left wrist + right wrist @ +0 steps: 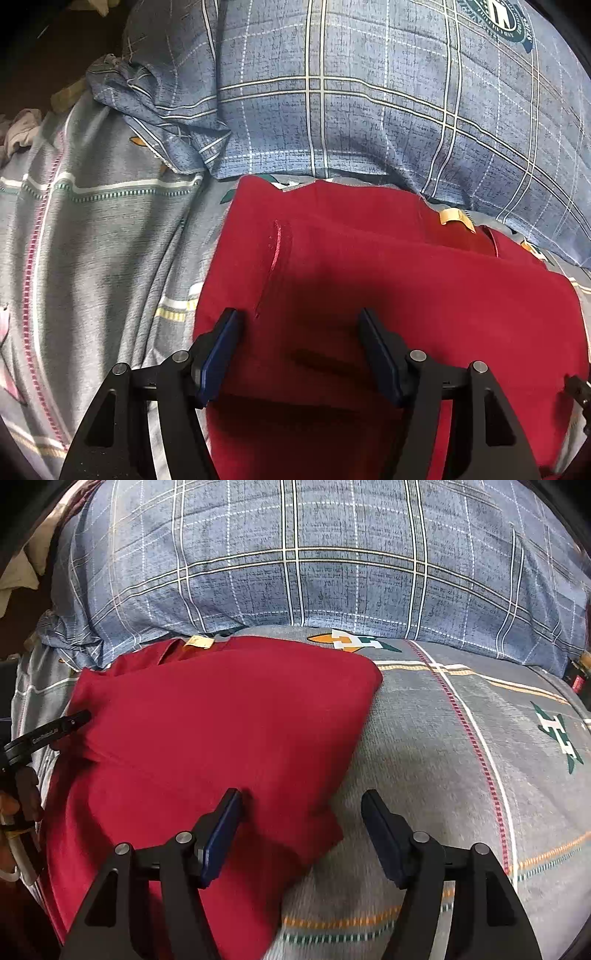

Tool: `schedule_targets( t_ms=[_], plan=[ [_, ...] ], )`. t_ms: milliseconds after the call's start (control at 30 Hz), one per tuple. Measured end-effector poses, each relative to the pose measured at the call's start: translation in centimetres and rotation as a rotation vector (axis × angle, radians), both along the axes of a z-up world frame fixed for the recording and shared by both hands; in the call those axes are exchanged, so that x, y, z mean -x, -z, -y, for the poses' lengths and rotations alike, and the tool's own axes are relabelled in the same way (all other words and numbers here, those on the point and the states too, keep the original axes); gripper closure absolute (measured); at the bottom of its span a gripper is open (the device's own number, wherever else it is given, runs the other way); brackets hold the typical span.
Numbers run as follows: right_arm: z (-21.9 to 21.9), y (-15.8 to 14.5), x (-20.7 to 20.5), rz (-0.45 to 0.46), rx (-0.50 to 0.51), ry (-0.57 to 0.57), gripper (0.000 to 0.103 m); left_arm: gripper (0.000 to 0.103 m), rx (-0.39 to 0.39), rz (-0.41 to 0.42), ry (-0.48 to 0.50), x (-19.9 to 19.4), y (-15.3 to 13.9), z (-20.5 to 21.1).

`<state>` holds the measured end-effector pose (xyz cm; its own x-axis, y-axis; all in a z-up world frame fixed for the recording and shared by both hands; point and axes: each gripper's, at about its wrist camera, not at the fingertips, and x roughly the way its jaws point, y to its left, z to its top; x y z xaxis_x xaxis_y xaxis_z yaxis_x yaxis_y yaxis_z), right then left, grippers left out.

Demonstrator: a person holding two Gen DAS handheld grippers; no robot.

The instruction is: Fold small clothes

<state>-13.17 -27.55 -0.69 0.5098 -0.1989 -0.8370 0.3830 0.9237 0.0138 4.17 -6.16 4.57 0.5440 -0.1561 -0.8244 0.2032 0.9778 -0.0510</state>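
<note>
A red garment (388,280) lies partly folded on a grey patterned bed sheet (92,240), with a yellow neck label (456,218) at its far edge. My left gripper (299,321) is open and empty, just above the garment's near part. In the right wrist view the garment (207,720) fills the left half, its label (199,641) at the far edge. My right gripper (301,801) is open and empty, over the garment's right edge: its left finger above the cloth, its right finger above the sheet (443,746). The left gripper (48,731) shows at the garment's left side.
A blue plaid pillow (369,92) lies right behind the garment and also fills the far side in the right wrist view (295,554). A bundle of pale cloth (20,129) sits at the far left. The grey sheet stretches out to the right of the garment.
</note>
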Motion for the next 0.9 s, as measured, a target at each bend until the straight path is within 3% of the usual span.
schedule_targets(
  t_ms=[133, 233, 300, 533, 733, 900],
  plan=[
    [-0.5, -0.6, 0.9, 0.03, -0.006, -0.007, 0.034, 0.037, 0.008, 0.004, 0.001, 1.2, -0.9, -0.4],
    [-0.3, 0.9, 0.6, -0.034, -0.026, -0.014, 0.034, 0.037, 0.018, 0.005, 0.016, 3.0, -1.8, -1.1],
    [-0.5, 0.4, 1.0, -0.022, -0.017, -0.013, 0.034, 0.037, 0.024, -0.011, 0.041, 4.7, -2.4, -1.7],
    [-0.5, -3.4, 6.6, 0.126, -0.207, -0.002, 0.03, 0.037, 0.107, -0.052, 0.099, 11.8, -4.6, -5.9],
    [-2.4, -5.3, 12.0, 0.139, -0.179, -0.056, 0.024, 0.037, 0.133, -0.082, 0.133, 18.8, -5.0, -9.6],
    [-4.2, -4.4, 14.7, 0.086, -0.161, -0.123, 0.023, 0.037, 0.193, -0.169, 0.133, 22.8, -3.9, -12.5]
  ],
)
